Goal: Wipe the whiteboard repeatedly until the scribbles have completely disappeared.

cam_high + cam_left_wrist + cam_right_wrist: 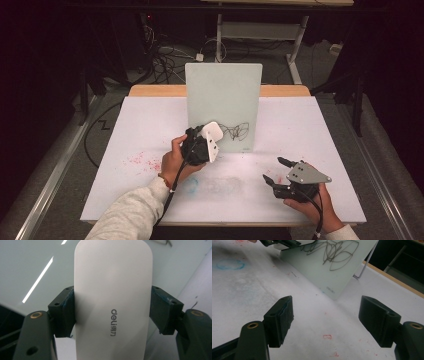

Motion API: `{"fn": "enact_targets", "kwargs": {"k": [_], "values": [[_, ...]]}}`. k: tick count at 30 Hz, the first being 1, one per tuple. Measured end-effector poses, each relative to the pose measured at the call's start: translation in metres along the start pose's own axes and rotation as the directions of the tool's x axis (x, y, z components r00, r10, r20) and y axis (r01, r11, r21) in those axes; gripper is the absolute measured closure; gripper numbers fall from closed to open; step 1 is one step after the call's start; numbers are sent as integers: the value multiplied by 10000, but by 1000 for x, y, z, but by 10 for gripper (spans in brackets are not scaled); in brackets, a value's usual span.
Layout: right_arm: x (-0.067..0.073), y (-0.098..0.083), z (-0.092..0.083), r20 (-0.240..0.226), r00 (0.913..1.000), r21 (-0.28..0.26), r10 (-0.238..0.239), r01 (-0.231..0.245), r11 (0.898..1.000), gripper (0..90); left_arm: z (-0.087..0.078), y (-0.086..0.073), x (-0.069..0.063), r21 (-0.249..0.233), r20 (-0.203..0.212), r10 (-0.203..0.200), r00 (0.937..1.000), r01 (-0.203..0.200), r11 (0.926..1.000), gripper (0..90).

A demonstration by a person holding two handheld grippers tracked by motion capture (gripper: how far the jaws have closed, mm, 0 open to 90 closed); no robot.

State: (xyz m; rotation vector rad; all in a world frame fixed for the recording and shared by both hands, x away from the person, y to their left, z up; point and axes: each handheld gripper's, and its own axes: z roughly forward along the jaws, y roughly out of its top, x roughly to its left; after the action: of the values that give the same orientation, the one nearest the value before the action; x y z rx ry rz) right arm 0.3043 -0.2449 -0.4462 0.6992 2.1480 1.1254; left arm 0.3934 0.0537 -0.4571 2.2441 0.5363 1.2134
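A frosted glass whiteboard (223,95) stands upright on the white table (310,130), with a black scribble (235,131) low on its face. My left gripper (200,142) is shut on a white Deli eraser (214,131) and holds it against the board's lower left, just left of the scribble. In the left gripper view both jaws clamp the eraser (112,297) at its sides, with the board (32,265) behind. My right gripper (274,170) rests open at the front right, nothing between its fingers (279,320). The right gripper view shows the scribble (332,252) and board (324,272) ahead.
Red smudges (145,161) mark the table left of the left hand. A faint blue ring (192,185) lies near the front edge. A small red mark (327,336) sits between the right gripper's jaws. The board leans on a wire stand (362,270). Cables cover the floor beyond the table.
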Motion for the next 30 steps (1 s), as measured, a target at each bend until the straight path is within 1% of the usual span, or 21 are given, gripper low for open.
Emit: {"fn": "enact_targets", "kwargs": {"k": [3, 6, 7, 8, 9, 10, 11, 12, 13, 20, 22, 24, 27, 29, 30], "values": [[0, -1, 1, -67, 10000, 63, 8, -8, 10000, 285, 3, 9, -6, -155, 30, -78, 10000, 78, 9998, 287], [0, -1, 3, -89, 10000, 110, -7, 8, 9999, 284, 7, 20, -13, -287, 34, -239, 9997, 239, 9993, 287], [1, -1, 3, -104, 9999, 117, -16, 17, 9999, 284, 10, 28, -18, -361, 16, -280, 9996, 281, 9990, 287], [1, -1, 3, -107, 9999, 130, -7, 8, 9999, 284, 12, 32, -21, -415, -18, -366, 9993, 365, 9985, 287], [1, -1, 3, -96, 9999, 130, -34, 35, 9999, 284, 14, 35, -23, -445, -17, -416, 9991, 415, 9981, 287], [1, -1, 3, -96, 9999, 130, -34, 35, 9999, 284, 14, 35, -23, -445, -17, -416, 9991, 415, 9981, 286], [1, -1, 3, -108, 9999, 130, -54, 55, 9999, 284, 18, 42, -27, -443, 70, -488, 9988, 491, 9978, 283], [1, -1, 3, -108, 9999, 130, -54, 55, 9999, 284, 18, 42, -27, -443, 70, -488, 9988, 491, 9978, 279], [0, -2, 3, -75, 10000, 151, 4, -2, 9999, 284, 22, 47, -31, -457, 59, -498, 9987, 500, 9977, 276], [-1, -2, 3, -23, 10000, 190, 59, -59, 9998, 285, 29, 66, -45, -463, -8, -274, 9996, 273, 9986, 276], [0, -2, 3, -48, 10000, 206, 41, -40, 9998, 285, 30, 71, -47, -427, 55, -253, 9997, 255, 9988, 276], [0, -2, 3, -33, 10000, 237, 25, -24, 9997, 285, 31, 74, -49, -460, 60, -238, 9997, 240, 9987, 276], [0, -2, 2, -35, 10000, 201, 11, -10, 9998, 286, 32, 77, -53, -430, 17, -34, 10000, 34, 9991, 277], [1, -2, 3, -58, 10000, 229, -4, 5, 9997, 286, 33, 78, -54, -513, 56, -130, 9999, 133, 9986, 277], [1, -2, 3, -58, 10000, 229, -4, 5, 9997, 286, 33, 78, -53, -515, 73, -118, 9999, 121, 9986, 277]]}}
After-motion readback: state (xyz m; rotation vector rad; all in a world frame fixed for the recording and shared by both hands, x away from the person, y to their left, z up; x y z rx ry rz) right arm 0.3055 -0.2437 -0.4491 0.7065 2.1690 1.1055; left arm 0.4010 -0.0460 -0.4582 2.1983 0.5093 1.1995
